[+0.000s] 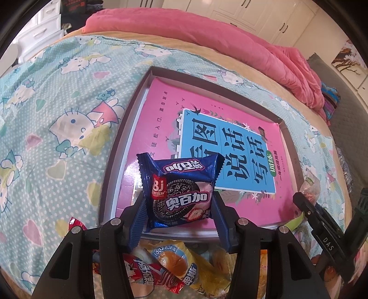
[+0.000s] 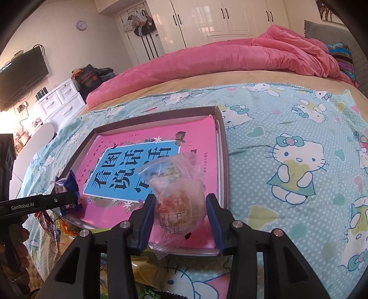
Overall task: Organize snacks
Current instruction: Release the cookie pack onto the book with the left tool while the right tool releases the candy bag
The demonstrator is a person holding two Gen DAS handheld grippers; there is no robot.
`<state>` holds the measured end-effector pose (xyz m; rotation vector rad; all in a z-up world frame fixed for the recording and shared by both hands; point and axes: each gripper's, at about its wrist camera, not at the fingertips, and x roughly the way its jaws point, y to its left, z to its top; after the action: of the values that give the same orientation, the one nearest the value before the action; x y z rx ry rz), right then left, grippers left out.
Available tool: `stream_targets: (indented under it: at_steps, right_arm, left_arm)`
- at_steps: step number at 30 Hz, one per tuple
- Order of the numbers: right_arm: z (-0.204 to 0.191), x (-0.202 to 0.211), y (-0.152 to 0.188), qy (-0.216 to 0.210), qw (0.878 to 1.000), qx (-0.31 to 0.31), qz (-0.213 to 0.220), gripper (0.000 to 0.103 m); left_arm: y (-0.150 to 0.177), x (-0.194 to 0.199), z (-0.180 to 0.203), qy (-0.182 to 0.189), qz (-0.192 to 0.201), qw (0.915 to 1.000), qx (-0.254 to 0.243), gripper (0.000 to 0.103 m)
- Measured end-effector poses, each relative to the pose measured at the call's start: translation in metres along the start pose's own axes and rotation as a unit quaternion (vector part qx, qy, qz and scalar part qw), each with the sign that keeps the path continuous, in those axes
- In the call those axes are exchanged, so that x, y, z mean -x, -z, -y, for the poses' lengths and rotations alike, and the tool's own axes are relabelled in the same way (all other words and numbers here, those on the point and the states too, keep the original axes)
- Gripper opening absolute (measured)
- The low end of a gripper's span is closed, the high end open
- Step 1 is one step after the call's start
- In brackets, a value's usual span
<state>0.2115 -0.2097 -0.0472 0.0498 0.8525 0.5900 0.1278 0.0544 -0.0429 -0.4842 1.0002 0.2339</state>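
Observation:
My left gripper (image 1: 178,202) is shut on a blue cookie packet (image 1: 181,191) and holds it over the near edge of a shallow box (image 1: 138,92) that holds a pink book (image 1: 161,110). My right gripper (image 2: 180,207) is shut on a clear-wrapped snack (image 2: 177,191) over the near right part of the same box (image 2: 223,138). The blue cookie packet (image 2: 67,191) and the left gripper show at the left of the right wrist view. Loose snack packets, one red (image 1: 147,273) and one yellow (image 1: 184,264), lie on the bed below the left gripper.
The box sits on a Hello Kitty sheet (image 2: 287,161) on a bed. A pink quilt (image 2: 230,59) is bunched at the far side. White drawers (image 2: 62,101) and wardrobes (image 2: 218,18) stand beyond the bed. The right gripper's body (image 1: 322,230) shows at the right of the left wrist view.

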Motion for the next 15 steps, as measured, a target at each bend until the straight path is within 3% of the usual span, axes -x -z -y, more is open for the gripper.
stream_targets:
  at_steps: [15]
  right_arm:
    - [0.0033, 0.0058, -0.0016, 0.015, 1.000, -0.002, 0.009, 0.045]
  left_arm:
    - [0.0004, 0.0035, -0.0002, -0.001, 0.000, 1.0000, -0.002, 0.056]
